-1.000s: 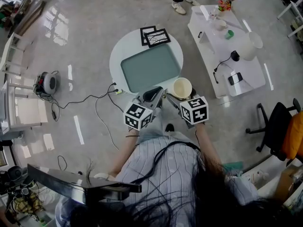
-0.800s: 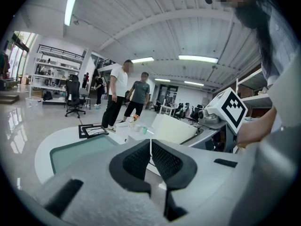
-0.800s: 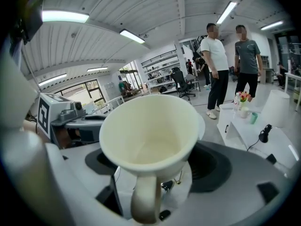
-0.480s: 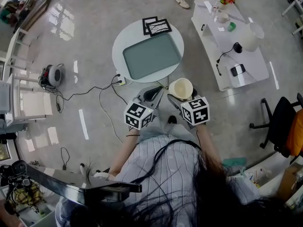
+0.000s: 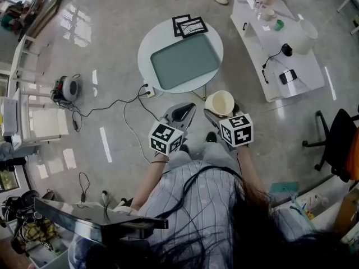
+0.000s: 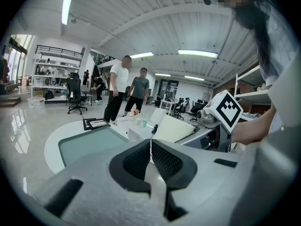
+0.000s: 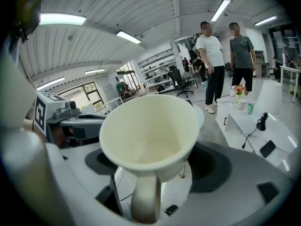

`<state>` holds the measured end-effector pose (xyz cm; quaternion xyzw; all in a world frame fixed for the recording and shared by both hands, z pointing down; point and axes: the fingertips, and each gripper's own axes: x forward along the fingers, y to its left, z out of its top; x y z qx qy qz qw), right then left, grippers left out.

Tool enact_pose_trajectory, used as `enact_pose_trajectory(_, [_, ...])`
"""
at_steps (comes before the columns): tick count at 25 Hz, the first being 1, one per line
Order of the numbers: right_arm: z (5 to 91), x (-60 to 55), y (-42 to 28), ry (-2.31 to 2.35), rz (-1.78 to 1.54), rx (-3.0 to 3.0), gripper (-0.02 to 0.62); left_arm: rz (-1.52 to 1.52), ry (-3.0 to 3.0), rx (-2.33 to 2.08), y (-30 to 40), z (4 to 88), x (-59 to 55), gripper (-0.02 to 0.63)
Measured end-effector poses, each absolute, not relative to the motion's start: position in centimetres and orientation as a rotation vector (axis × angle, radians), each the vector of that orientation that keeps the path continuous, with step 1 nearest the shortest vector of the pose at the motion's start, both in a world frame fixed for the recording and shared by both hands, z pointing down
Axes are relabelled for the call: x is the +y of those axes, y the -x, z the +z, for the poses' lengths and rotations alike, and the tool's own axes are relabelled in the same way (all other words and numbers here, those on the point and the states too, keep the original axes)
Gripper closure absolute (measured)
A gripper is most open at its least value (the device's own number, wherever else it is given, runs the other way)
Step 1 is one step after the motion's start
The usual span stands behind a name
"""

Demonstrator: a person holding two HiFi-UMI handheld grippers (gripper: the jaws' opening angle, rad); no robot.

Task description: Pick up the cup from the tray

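Observation:
A cream cup (image 5: pixel 219 102) hangs in the air off the round table, with my right gripper (image 5: pixel 217 115) shut on it. In the right gripper view the cup (image 7: pixel 150 131) fills the middle, mouth up, its handle (image 7: pixel 145 199) pinched between the jaws of the right gripper (image 7: pixel 150 182). The green tray (image 5: pixel 185 60) lies bare on the round white table (image 5: pixel 148 52), beyond both grippers. My left gripper (image 5: pixel 187 110) hovers beside the cup, shut on nothing. In the left gripper view its pads (image 6: pixel 136 161) touch, with the tray (image 6: pixel 89 142) ahead and the cup's side (image 6: pixel 176 128) at the right.
Black-framed pictures (image 5: pixel 189 24) lie at the round table's far edge. A long white table (image 5: pixel 280 49) with small items stands to the right. A cable and power strip (image 5: pixel 147 91) run over the floor at the left. An office chair (image 5: pixel 339 142) is far right. Two people (image 7: pixel 225 65) stand beyond.
The round table and tray have slid farther away from both grippers. The cup stays in the right gripper, now well off the table. The left gripper remains shut beside it.

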<state>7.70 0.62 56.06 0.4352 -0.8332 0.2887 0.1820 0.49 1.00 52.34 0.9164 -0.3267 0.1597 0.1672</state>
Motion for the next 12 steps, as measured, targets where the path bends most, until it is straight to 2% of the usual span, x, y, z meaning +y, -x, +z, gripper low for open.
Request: enact_pose_trajectory(12, [55.6, 4.2, -1.7, -1.277, 0.816, -2.315, 0.186, 0.399, -2.602, -0.918, 6.3, 52.3, 4.5, 0.592])
